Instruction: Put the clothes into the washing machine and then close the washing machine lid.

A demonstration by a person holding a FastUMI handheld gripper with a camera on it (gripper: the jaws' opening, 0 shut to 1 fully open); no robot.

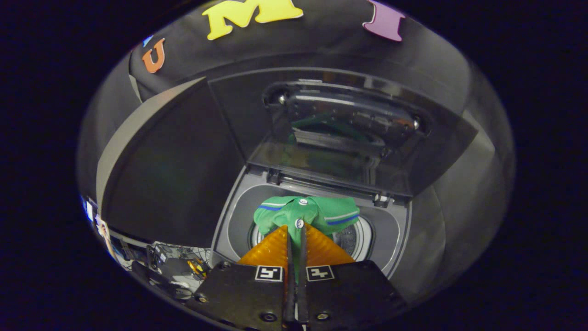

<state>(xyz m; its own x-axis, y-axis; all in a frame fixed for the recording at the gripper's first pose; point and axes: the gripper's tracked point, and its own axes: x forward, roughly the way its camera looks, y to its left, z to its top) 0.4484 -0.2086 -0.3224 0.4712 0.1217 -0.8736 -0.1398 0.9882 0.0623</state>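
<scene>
Gripper view, near to far. Fingers are pressed together, only a thin slit between them, and clamped on the green shirt; a strip of green fabric runs down through that slit toward my base. Gripper sits over the machine's opening, pointing down and in.

Shirt bunches just ahead of my fingertips: green polo type, collar with white and blue stripes spread to both sides, two white buttons on the placket, one button right at my tips. It hangs over the drum mouth, can't tell whether any part of it touches the drum.

Under and around the shirt: round drum with perforated metal wall visible to the right of the fabric, set in the grey top deck of the washing machine.

Beyond that, lid is open, standing up from its hinges at the back edge of the deck, dark and glossy, with a green reflection in its window.

Left of the machine: a large dark panel with a pale edge. Low on the left, some cluttered gear and cables, too small to identify.
</scene>
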